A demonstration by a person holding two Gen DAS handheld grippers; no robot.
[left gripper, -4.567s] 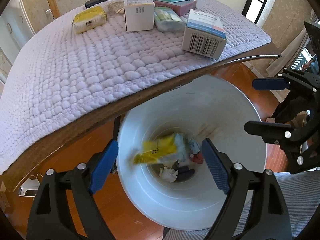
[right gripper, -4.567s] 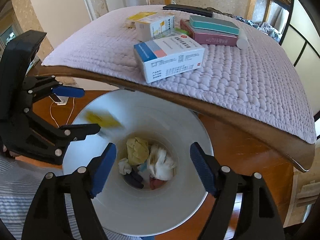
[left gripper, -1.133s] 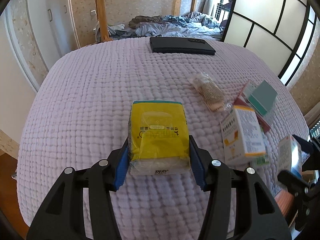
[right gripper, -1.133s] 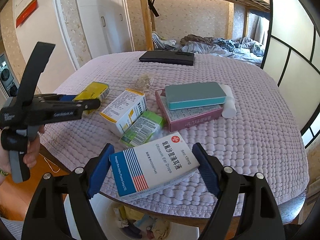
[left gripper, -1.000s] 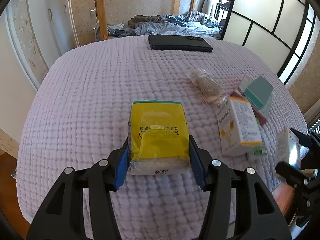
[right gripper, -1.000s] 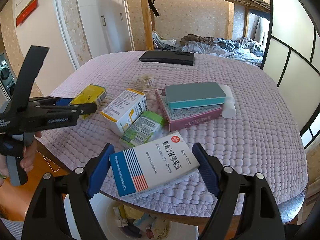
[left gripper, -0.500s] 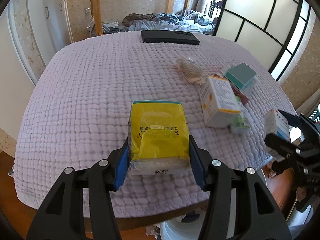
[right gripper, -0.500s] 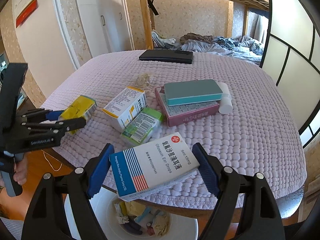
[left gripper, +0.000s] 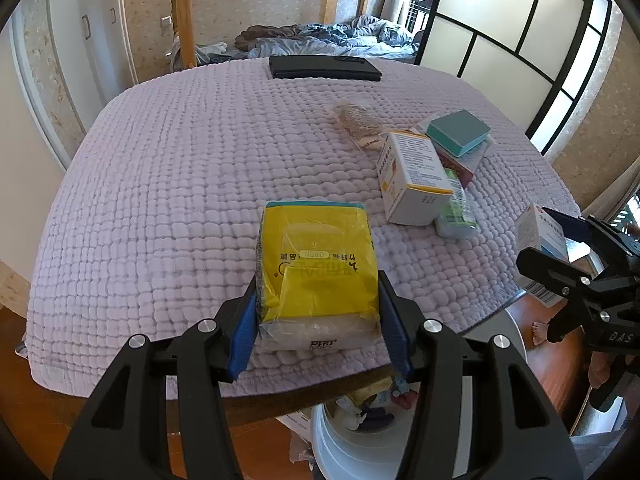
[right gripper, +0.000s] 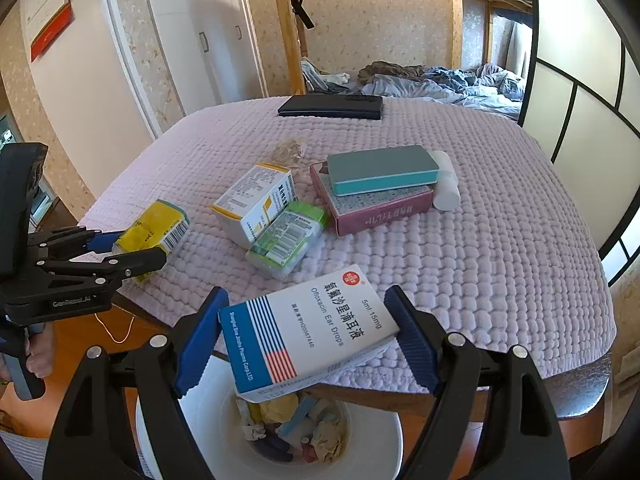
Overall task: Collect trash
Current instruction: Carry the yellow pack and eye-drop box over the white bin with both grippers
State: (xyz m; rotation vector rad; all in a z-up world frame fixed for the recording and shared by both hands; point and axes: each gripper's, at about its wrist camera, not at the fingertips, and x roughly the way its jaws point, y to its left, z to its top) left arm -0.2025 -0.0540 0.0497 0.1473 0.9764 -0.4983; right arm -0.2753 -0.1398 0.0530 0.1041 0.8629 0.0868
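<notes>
My left gripper is shut on a yellow tissue pack, held just above the near edge of the lilac quilted table. From the right wrist view the same gripper and yellow pack sit at the table's left edge. My right gripper is shut on a white and blue ear drops box, over the table's front edge. Below it stands the white bin with crumpled trash inside. In the left wrist view the bin shows under the table edge.
On the cloth lie a white and orange box, a green pack, a teal box on a pink box, a white roll, a clear snack bag and a black case. A bed stands behind.
My left gripper has carried the yellow pack back toward the table's near edge, and the bin has come into its view. The right gripper keeps its hold and has hardly moved.
</notes>
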